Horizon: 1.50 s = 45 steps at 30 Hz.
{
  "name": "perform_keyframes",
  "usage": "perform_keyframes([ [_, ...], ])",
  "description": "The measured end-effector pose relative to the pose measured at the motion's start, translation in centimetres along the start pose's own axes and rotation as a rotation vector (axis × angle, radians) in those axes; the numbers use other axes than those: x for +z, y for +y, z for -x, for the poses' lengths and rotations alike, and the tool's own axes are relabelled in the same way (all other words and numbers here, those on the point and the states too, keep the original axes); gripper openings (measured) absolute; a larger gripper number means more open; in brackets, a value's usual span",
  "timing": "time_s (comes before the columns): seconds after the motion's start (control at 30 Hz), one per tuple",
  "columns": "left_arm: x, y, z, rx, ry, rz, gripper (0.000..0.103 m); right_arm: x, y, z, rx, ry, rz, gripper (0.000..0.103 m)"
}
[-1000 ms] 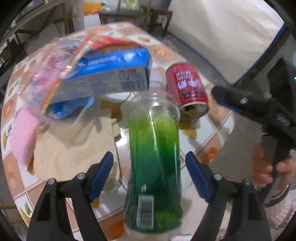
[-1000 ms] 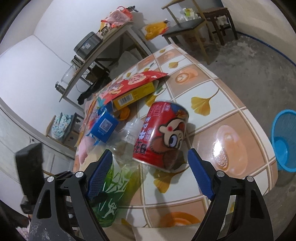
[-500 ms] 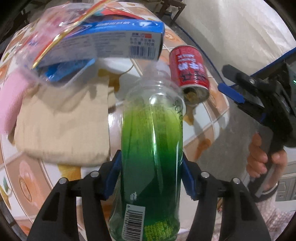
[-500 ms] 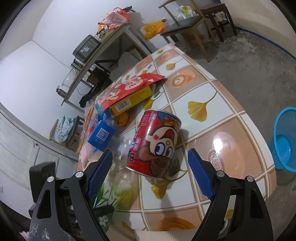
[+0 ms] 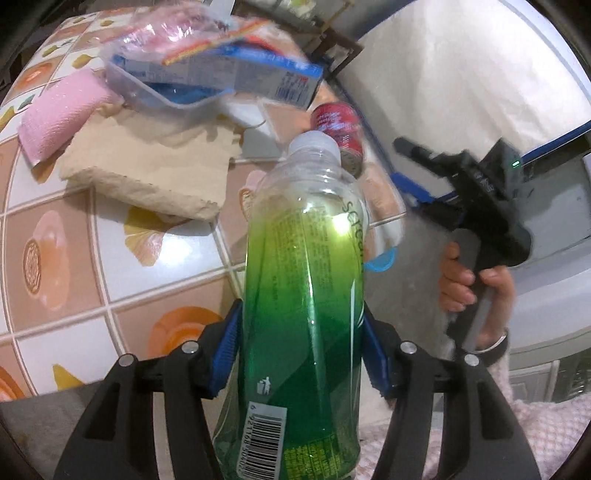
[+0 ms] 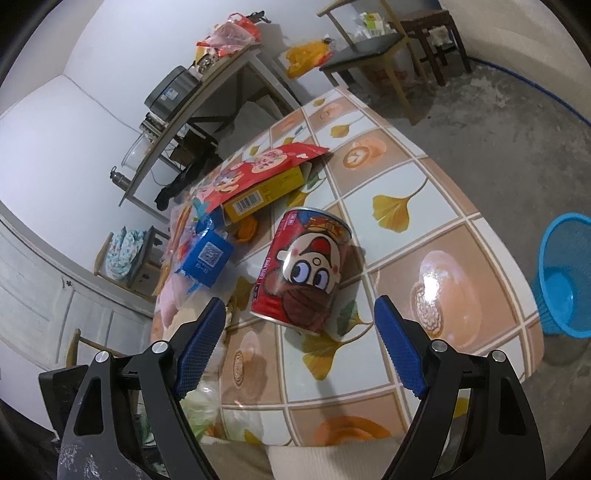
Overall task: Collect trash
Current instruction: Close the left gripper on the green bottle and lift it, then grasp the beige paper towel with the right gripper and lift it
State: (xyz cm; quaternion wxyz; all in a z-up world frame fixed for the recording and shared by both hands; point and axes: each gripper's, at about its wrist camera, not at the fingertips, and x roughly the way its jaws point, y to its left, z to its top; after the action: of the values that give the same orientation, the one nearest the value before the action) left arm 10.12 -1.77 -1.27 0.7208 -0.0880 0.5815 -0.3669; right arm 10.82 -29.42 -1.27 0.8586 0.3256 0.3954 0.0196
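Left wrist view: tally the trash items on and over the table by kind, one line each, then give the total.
Plastic bottle, green, clamped in the left gripper: 1
Red can: 1
Blue-and-white carton: 1
Clear plastic wrapper over the carton: 1
Pink cloth: 1
Torn cardboard piece: 1
Total: 6

- The tiled table, patterned with ginkgo leaves and pastries, fills the middle of the room.
- A long wooden workbench stands beyond the table by the white wall, carrying a grey appliance.
- A dark-seated chair stands past the table's far corner.
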Motion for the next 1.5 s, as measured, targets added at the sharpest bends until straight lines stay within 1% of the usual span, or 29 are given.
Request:
perform_keyframes([
  [0.1, -0.8, 0.3, 1.4, -0.055, -0.061, 0.011, 0.057, -0.4, 1.1, 1.3, -0.017, -0.027, 0.030, 0.075],
  [0.13, -1.2, 0.7, 2.3, -0.074, -0.094, 0.020, 0.057, -0.7, 1.7, 2.0, -0.017, -0.041, 0.050, 0.075],
  [0.2, -1.9, 1.3, 3.3, -0.090, -0.137, 0.035, 0.057, -1.3, 3.0, 2.8, -0.009, -0.061, 0.100, 0.074],
  [0.23, -2.4, 2.0, 4.4, -0.100, -0.174, 0.055, 0.057, -1.6, 3.7, 2.9, -0.005, -0.068, 0.127, 0.074],
  [0.3, -3.0, 3.4, 6.2, -0.100, -0.219, 0.085, 0.057, -2.5, 5.7, 2.8, 0.014, -0.068, 0.215, 0.073],
  [0.33, -3.3, 4.3, 7.1, -0.092, -0.251, 0.110, 0.057, -3.0, 6.7, 2.5, 0.021, -0.055, 0.261, 0.073],
  [0.37, -3.6, 5.1, 7.8, -0.077, -0.278, 0.134, 0.057, -3.7, 8.1, 1.5, 0.029, -0.024, 0.325, 0.073],
  [0.4, -3.9, 5.9, 8.4, -0.056, -0.300, 0.157, 0.057, -3.9, 8.9, 0.9, 0.035, -0.007, 0.356, 0.073],
  [0.43, -4.3, 7.1, 9.2, -0.007, -0.330, 0.189, 0.057, -4.6, 10.3, -0.3, 0.054, 0.024, 0.415, 0.073],
  [0.5, -4.9, 8.8, 9.6, 0.060, -0.357, 0.247, 0.057, -5.4, 12.2, -2.2, 0.071, 0.057, 0.490, 0.073],
  [0.57, -5.0, 10.2, 9.7, 0.102, -0.364, 0.294, 0.057, -6.1, 14.0, -4.8, 0.068, 0.090, 0.577, 0.073],
  [0.6, -5.1, 10.9, 9.6, 0.132, -0.367, 0.320, 0.057, -6.3, 14.8, -6.2, 0.052, 0.105, 0.619, 0.073],
  [0.67, -5.2, 11.5, 9.4, 0.173, -0.371, 0.339, 0.057, -6.5, 15.6, -8.6, 0.018, 0.123, 0.671, 0.073],
  [0.73, -5.6, 12.1, 9.2, 0.210, -0.363, 0.360, 0.057, -6.5, 15.6, -10.8, -0.017, 0.149, 0.680, 0.070],
  [0.77, -5.6, 12.2, 8.8, 0.222, -0.356, 0.372, 0.057, -6.5, 15.5, -11.6, -0.035, 0.166, 0.680, 0.063],
  [0.8, -5.3, 12.2, 8.3, 0.225, -0.349, 0.383, 0.057, -6.5, 15.3, -12.2, -0.044, 0.180, 0.681, 0.060],
  [0.83, -4.9, 12.8, 7.7, 0.226, -0.344, 0.386, 0.057, -6.8, 15.2, -13.0, -0.061, 0.201, 0.683, 0.054],
  [0.87, -4.8, 12.9, 7.2, 0.229, -0.337, 0.388, 0.057, -7.0, 15.1, -13.4, -0.077, 0.213, 0.686, 0.044],
  [0.93, -4.6, 13.0, 6.8, 0.244, -0.320, 0.383, 0.057, -7.7, 14.8, -14.0, -0.102, 0.246, 0.691, 0.033],
  [1.0, -4.9, 13.4, 6.6, 0.252, -0.315, 0.377, 0.057, -8.1, 14.8, -13.8, -0.119, 0.231, 0.702, 0.026],
  [1.03, -4.9, 13.4, 6.6, 0.254, -0.315, 0.373, 0.057, -8.2, 14.7, -13.6, -0.129, 0.230, 0.704, 0.016],
  [1.07, -5.0, 13.6, 6.5, 0.255, -0.314, 0.370, 0.057, -8.2, 14.7, -13.5, -0.131, 0.233, 0.696, 0.010],
  [1.13, -4.7, 13.6, 6.3, 0.263, -0.307, 0.364, 0.058, -8.3, 14.4, -13.3, -0.117, 0.251, 0.659, 0.004],
  [1.17, -4.5, 13.8, 6.1, 0.264, -0.304, 0.362, 0.058, -8.2, 14.1, -13.1, -0.109, 0.262, 0.645, 0.002],
  [1.3, -4.1, 13.7, 5.8, 0.258, -0.286, 0.363, 0.058, -8.9, 13.6, -11.7, -0.056, 0.320, 0.602, 0.001],
  [1.33, -4.0, 13.7, 5.8, 0.254, -0.284, 0.364, 0.058, -9.4, 13.4, -11.3, -0.029, 0.346, 0.583, 0.001],
  [1.4, -4.0, 13.7, 5.9, 0.246, -0.278, 0.368, 0.058, -10.2, 13.1, -10.4, -0.002, 0.379, 0.563, 0.001],
  [1.5, -3.7, 13.9, 5.8, 0.238, -0.270, 0.371, 0.059, -11.6, 13.0, -9.1, 0.043, 0.436, 0.559, 0.001],
])
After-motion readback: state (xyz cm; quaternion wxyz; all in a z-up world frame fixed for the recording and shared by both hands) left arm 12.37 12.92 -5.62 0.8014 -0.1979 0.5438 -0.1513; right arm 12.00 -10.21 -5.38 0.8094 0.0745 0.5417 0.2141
